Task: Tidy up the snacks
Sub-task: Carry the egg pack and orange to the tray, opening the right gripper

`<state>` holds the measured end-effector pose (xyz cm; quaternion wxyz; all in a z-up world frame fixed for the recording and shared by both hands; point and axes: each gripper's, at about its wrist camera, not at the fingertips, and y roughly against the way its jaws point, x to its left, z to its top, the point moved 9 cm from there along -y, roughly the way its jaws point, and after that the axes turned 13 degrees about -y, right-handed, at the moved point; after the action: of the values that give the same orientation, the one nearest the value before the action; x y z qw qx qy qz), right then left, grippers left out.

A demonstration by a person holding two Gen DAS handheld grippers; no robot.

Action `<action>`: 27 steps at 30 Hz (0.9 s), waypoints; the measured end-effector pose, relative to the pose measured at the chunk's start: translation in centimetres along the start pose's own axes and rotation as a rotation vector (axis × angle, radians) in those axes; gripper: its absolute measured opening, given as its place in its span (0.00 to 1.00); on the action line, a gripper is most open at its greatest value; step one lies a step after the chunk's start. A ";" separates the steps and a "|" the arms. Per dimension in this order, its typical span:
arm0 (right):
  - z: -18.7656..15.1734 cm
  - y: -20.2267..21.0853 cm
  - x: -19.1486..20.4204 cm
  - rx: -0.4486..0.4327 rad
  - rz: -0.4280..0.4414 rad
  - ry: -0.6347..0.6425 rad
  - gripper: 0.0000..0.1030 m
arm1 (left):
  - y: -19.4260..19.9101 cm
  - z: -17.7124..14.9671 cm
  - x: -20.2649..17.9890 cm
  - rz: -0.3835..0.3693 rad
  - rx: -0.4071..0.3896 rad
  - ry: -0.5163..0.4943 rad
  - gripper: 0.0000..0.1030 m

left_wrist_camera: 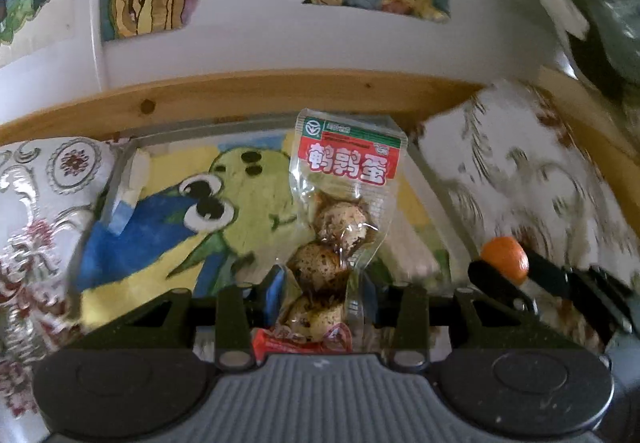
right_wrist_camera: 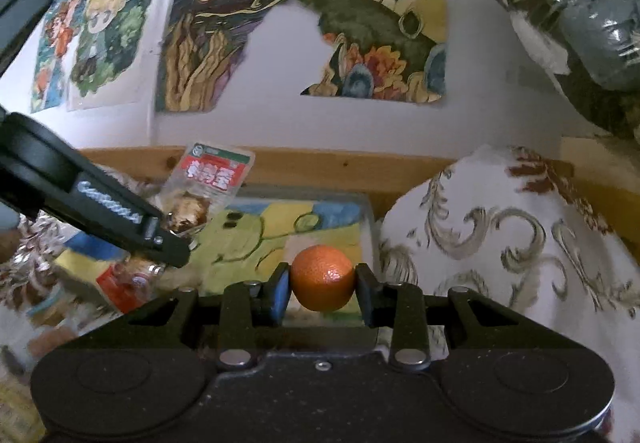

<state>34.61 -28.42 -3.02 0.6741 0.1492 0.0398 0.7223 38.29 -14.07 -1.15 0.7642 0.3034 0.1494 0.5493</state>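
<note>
A clear packet of speckled quail eggs point(left_wrist_camera: 340, 219) with a red and green label stands upright, and my left gripper point(left_wrist_camera: 320, 291) is shut on its lower half. In the right wrist view the same packet point(right_wrist_camera: 208, 183) shows at the left, held by my left gripper point(right_wrist_camera: 172, 243). A small orange point(right_wrist_camera: 323, 277) sits squeezed between the blue pads of my right gripper point(right_wrist_camera: 323, 283), which is shut on it. From the left wrist camera the orange point(left_wrist_camera: 505, 257) appears at the right, in my right gripper point(left_wrist_camera: 508, 263). Both grippers hover above a glass-covered tray point(left_wrist_camera: 132, 151) with a cartoon picture.
White patterned cushions point(right_wrist_camera: 500, 243) flank the tray on the right and left point(left_wrist_camera: 36, 211). A wooden rail point(left_wrist_camera: 240, 99) runs behind it, under a white wall with drawings point(right_wrist_camera: 224, 31). A dark plastic-wrapped bundle point(right_wrist_camera: 580, 23) hangs at the upper right.
</note>
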 end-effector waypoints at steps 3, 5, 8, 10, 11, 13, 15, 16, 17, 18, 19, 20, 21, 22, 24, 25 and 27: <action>0.5 -1.7 -0.6 -0.005 -0.019 -0.007 0.35 | -1.8 1.3 0.2 -0.005 -0.016 0.040 0.42; 0.6 -3.0 -1.3 0.007 -0.036 -0.022 0.35 | -2.9 1.9 0.2 -0.013 -0.016 0.063 0.42; 0.4 -4.3 -2.4 0.040 -0.065 -0.057 0.35 | -4.6 2.4 -0.2 -0.023 -0.007 0.060 0.42; -0.1 -4.7 -2.8 0.051 -0.067 -0.057 0.35 | -5.4 2.4 -0.6 -0.025 0.000 0.050 0.42; -0.4 -4.9 -2.9 0.061 -0.073 -0.044 0.35 | -5.9 2.4 -0.7 -0.028 0.006 0.051 0.42; -1.0 -5.2 -3.0 0.072 -0.086 -0.022 0.35 | -6.6 2.2 -0.9 -0.032 0.016 0.055 0.42; -1.3 -5.4 -3.1 0.080 -0.084 -0.025 0.35 | -7.3 1.9 -1.0 -0.029 0.027 0.051 0.42; -1.4 -5.4 -3.1 0.080 -0.083 -0.026 0.35 | -7.5 1.7 -1.0 -0.028 0.032 0.049 0.43; -1.4 -5.4 -3.0 0.079 -0.082 -0.021 0.35 | -7.7 1.6 -1.0 -0.027 0.035 0.049 0.43; -1.5 -5.4 -2.9 0.079 -0.082 -0.013 0.35 | -7.8 1.5 -1.0 -0.027 0.038 0.053 0.43; -1.6 -5.4 -2.9 0.079 -0.082 -0.003 0.35 | -8.0 1.3 -1.0 -0.032 0.042 0.061 0.43; -1.7 -5.5 -2.8 0.080 -0.082 0.004 0.35 | -8.2 1.1 -1.0 -0.035 0.047 0.066 0.43; -1.8 -5.5 -2.7 0.083 -0.081 0.010 0.35 | -8.3 1.1 -1.0 -0.036 0.049 0.068 0.43; -1.9 -5.6 -2.6 0.086 -0.079 0.015 0.35 | -8.4 1.1 -1.1 -0.035 0.049 0.066 0.43; -2.1 -5.7 -2.5 0.089 -0.081 0.024 0.36 | -8.4 1.1 -1.2 -0.037 0.050 0.061 0.44; -2.1 -5.7 -2.5 0.088 -0.082 0.029 0.36 | -8.5 1.1 -1.2 -0.038 0.051 0.062 0.44; -2.1 -5.7 -2.5 0.089 -0.082 0.030 0.36 | -8.5 1.1 -1.2 -0.036 0.051 0.063 0.45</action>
<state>39.66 -30.07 -6.88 0.6951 0.1665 0.0881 0.6938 44.82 -17.35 -5.76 0.7609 0.3026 0.1929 0.5406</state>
